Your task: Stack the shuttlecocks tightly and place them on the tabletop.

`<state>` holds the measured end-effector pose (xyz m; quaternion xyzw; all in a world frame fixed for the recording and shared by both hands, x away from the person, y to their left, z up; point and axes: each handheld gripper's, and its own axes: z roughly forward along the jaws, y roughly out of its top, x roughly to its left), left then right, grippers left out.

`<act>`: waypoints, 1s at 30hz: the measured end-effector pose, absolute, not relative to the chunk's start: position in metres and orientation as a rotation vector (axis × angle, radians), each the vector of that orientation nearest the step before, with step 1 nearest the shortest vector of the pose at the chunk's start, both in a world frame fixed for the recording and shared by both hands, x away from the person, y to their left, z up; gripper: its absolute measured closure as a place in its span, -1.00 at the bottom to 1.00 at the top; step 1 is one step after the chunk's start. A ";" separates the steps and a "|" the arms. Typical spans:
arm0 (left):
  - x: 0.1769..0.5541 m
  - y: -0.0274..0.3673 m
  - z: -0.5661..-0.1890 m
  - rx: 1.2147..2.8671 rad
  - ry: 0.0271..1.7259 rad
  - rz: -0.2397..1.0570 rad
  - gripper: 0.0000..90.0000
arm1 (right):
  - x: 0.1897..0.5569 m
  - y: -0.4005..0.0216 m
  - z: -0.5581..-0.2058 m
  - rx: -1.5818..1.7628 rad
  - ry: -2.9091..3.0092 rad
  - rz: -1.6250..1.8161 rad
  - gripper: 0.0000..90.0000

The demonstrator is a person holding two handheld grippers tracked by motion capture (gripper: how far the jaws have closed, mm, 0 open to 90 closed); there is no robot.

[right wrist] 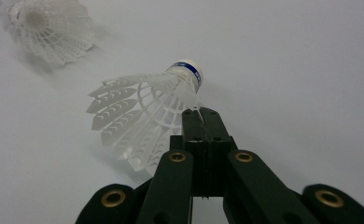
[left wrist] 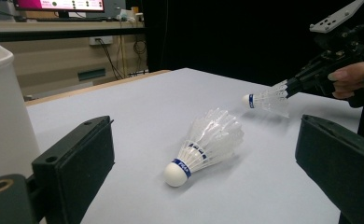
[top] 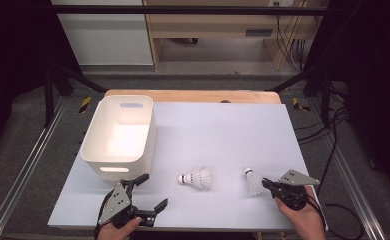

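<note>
Right claw (right wrist: pixel 199 116): jaws are pressing together on the thin skirt edge of the far shuttlecock (right wrist: pixel 143 112), near the counter's (top: pixel 223 125) right front.
Left claw (top: pixel 148 192): standing wide and holding nothing, facing the second shuttlecock (left wrist: pixel 203 144), which is lying mid-counter.
Bin (top: pixel 118 132): waiting at the left, well apart from the gripped shuttlecock.
Slip risk: the pinch is catching only a sliver of skirt, so a lift is likely risking a drop or swing.
Crush risk: the flexible ribs may be bending under the squeeze.
</note>
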<state>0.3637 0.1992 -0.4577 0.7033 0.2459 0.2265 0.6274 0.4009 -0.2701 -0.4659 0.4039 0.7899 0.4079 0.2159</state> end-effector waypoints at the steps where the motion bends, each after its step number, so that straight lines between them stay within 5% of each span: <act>1: 0.363 0.199 -0.458 1.609 0.569 0.517 -0.90 | 0.403 -0.268 -0.466 1.105 2.202 1.140 1.00; 20: 0.368 0.204 -0.458 1.599 0.574 0.517 -0.90 | 0.443 -0.220 -0.461 0.861 2.398 1.175 0.99; 30: 0.370 0.207 -0.458 1.593 0.580 0.519 -0.90 | 0.435 -0.231 -0.464 0.945 2.304 1.196 0.32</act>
